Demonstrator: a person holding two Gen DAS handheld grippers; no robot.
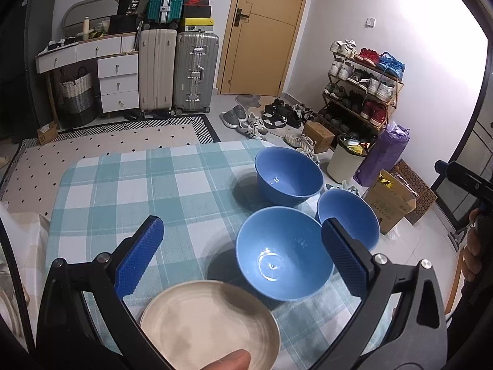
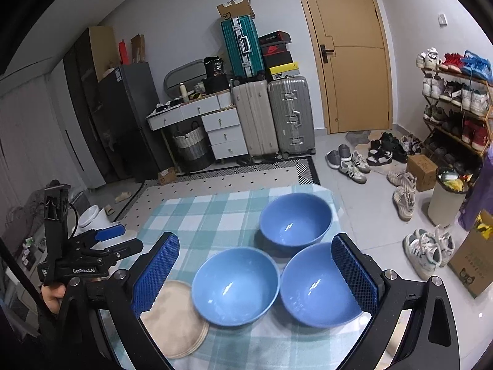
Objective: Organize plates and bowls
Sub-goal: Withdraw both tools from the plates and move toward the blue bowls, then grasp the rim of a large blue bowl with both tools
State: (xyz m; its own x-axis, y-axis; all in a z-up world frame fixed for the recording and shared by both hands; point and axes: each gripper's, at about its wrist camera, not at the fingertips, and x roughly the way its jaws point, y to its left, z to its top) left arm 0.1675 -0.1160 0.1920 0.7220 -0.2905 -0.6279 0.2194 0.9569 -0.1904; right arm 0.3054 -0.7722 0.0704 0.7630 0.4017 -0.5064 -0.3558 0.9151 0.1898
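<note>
Right wrist view shows 3 glossy blue ceramic bowls (image 2: 235,286) standing apart on the checked tablecloth (image 2: 197,215), beige plates (image 2: 175,320) beside them; nothing looks sorted yet. Right gripper (image 2: 254,273) and left gripper (image 1: 243,252) gape wide, empty.

A worktop (image 2: 215,212) with rounded corners is wearing a teal-and-white checked cloth (image 1: 129,185). Three blue bowls are sitting upright on it: in the right wrist view the far bowl (image 2: 295,219) is lying toward 12 o'clock, the left bowl (image 2: 235,285) toward 7 o'clock of it, and the right bowl (image 2: 317,289) toward 5 o'clock. A stack of beige plates (image 2: 175,317) is resting at 9 o'clock of the left bowl, just beside it.
</note>
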